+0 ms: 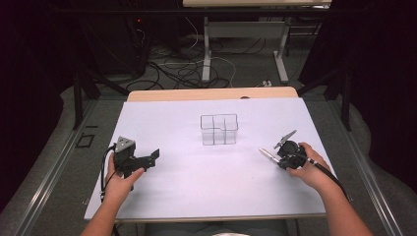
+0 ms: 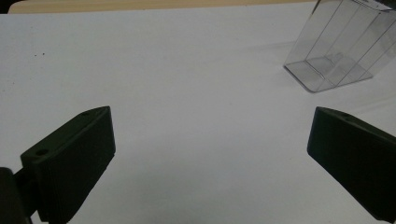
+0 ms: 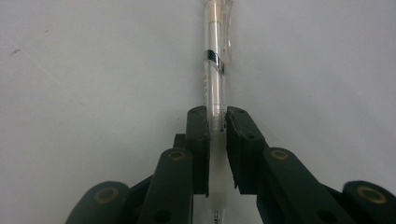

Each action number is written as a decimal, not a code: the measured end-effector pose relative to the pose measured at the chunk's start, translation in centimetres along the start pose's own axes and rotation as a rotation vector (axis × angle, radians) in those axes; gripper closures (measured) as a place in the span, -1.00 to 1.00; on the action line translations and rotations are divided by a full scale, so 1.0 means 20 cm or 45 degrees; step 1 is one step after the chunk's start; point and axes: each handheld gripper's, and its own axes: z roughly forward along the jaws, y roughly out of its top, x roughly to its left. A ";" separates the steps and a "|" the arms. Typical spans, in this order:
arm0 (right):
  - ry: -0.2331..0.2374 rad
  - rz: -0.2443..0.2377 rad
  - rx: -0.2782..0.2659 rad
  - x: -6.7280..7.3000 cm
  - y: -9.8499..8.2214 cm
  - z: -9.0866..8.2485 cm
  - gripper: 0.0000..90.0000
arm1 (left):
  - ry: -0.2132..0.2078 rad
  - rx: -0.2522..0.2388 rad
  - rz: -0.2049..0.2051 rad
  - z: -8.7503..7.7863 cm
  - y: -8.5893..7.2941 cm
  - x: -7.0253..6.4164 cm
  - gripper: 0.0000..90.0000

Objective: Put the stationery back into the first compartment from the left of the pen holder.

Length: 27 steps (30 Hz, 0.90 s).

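While the right gripper point(image 3: 217, 123) is clamped on a clear pen point(image 3: 215, 84), its two black jaws press against the barrel from either side, just above the pale rubbery grip section, and the pen's clip end points away from the camera over the white table cover point(image 3: 93, 70). Seen from the high view, that right gripper point(image 1: 281, 156) sits low over the cover at the right side of the table, in the person's right hand point(image 1: 309, 168), and the pen point(image 1: 268, 155) sticks out of it toward the middle of the table. Whether the pen's far end touches the cover cannot be told. Near the centre of the cover stands a clear plastic organizer point(image 1: 219, 129) with several compartments, upright, well apart from both grippers. On the left side, the left hand point(image 1: 119, 179) holds the left gripper point(image 1: 153, 158) just over the cover; in its own view the left gripper point(image 2: 210, 144) has its jaws spread wide with only bare white cover between them, and the organizer point(image 2: 341, 44) appears tilted in the upper right corner. Beyond the cover, a strip of the wooden table edge point(image 1: 211, 93) shows at the far side.
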 end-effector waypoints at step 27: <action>-0.240 -0.478 -0.299 0.30 0.15 -0.07 0.76 | 0.002 0.002 0.001 0.00 0.00 0.00 -0.97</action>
